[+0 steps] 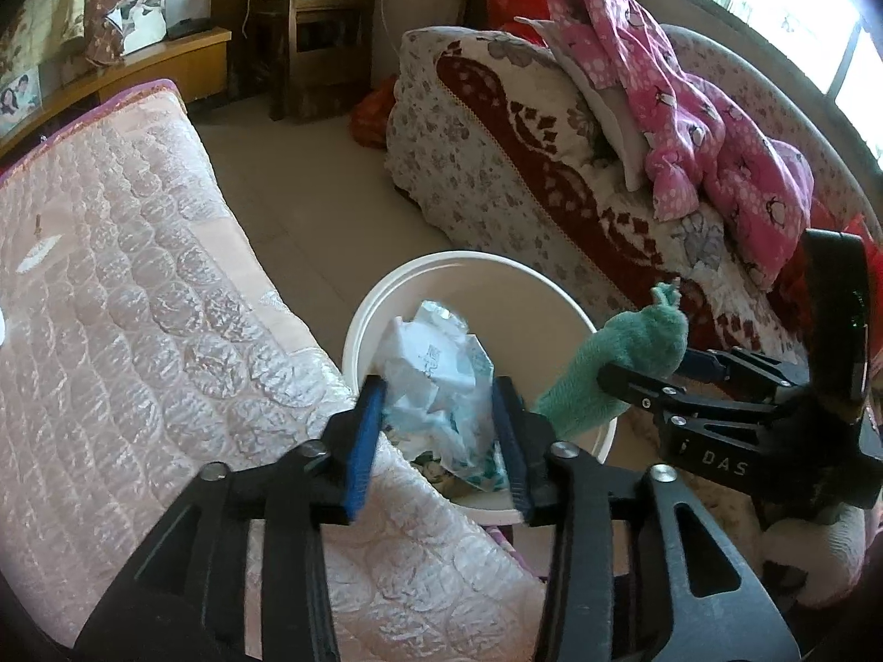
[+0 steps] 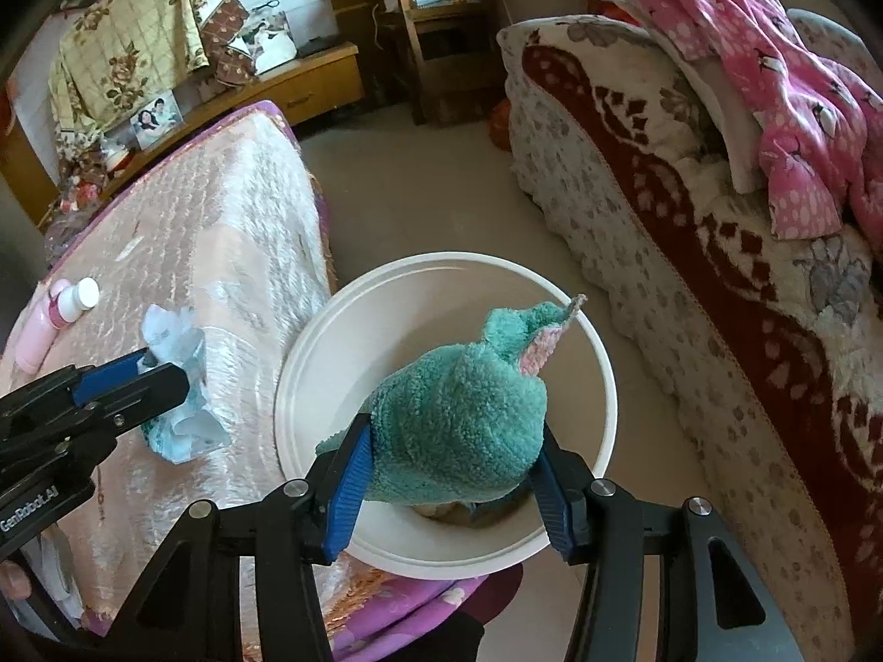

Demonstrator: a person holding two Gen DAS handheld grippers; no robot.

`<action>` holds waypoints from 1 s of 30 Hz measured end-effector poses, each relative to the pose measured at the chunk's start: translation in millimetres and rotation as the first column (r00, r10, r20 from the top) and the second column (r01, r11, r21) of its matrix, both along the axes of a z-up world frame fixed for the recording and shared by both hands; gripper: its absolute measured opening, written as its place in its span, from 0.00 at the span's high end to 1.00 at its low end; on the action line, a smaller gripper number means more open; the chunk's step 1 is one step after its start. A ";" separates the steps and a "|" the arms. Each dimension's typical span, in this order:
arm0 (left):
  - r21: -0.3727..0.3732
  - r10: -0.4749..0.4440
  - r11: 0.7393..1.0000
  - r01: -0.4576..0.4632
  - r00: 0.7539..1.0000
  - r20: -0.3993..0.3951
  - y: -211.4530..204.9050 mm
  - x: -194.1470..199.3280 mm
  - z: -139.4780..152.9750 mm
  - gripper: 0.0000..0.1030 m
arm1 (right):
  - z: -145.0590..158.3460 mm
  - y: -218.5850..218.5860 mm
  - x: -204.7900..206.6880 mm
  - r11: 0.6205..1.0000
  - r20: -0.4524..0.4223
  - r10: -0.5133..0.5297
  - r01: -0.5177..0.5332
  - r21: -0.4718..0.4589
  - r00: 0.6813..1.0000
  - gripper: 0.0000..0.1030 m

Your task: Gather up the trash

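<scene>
A white round bin [image 1: 474, 276] [image 2: 441, 281] stands on the floor between the bed and the sofa. My left gripper [image 1: 441, 430] is shut on a crumpled white and pale blue wrapper [image 1: 436, 375] and holds it at the bed's edge, beside the bin's rim; it also shows in the right wrist view [image 2: 176, 386]. My right gripper [image 2: 450, 474] is shut on a teal fuzzy sock [image 2: 463, 402] with a pink tip, held over the bin's opening. The sock shows in the left wrist view [image 1: 607, 369] too. Some scraps lie at the bin's bottom.
A pink quilted bed [image 1: 138, 303] [image 2: 221, 231] fills the left. Two pink bottles [image 2: 55, 314] with white caps lie on it. A floral sofa [image 1: 524, 165] [image 2: 690, 220] with pink pyjamas [image 1: 690, 110] is at the right. Wooden furniture [image 1: 325, 16] stands at the back.
</scene>
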State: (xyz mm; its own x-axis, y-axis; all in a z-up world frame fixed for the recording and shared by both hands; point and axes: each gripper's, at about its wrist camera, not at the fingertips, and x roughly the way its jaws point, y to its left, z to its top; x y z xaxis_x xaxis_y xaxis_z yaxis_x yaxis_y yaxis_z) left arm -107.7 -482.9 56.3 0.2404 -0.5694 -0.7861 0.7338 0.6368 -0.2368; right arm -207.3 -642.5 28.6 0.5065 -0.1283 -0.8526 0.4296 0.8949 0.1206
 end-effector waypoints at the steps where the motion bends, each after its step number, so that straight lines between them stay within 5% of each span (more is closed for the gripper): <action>1: -0.006 0.001 1.000 -0.001 1.000 -0.002 0.4 0.6 0.3 0.55 | 0.2 0.1 0.4 1.000 0.000 -0.003 0.003 -0.004 1.000 0.48; 3: -0.018 0.001 1.000 -0.001 1.000 -0.007 2.3 1.4 1.3 0.49 | 1.2 0.5 0.7 1.000 0.006 -0.004 0.004 -0.008 1.000 0.47; 6: -0.028 0.012 1.000 -0.012 1.000 -0.006 7.6 2.5 3.0 0.45 | 4.1 3.1 0.4 1.000 0.016 0.001 -0.001 -0.009 1.000 0.29; 21: -0.055 0.100 0.994 -0.093 0.986 0.133 48.6 -21.3 28.0 0.45 | 41.9 46.0 -17.7 0.998 0.122 0.016 -0.007 -0.070 0.992 0.28; 30: -0.104 0.168 0.984 -0.146 0.951 0.261 74.3 -48.9 56.8 0.45 | 74.2 75.8 -44.8 0.988 0.230 -0.029 0.064 -0.143 0.973 0.27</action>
State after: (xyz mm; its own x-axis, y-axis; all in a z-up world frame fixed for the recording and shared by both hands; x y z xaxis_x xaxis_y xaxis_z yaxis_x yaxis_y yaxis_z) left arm -156.6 -408.6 113.1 0.5267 -0.5676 -0.6327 0.6698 0.7355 -0.1021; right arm -252.0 -566.7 102.8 0.6746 -0.2724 -0.6861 0.4480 0.8898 0.0872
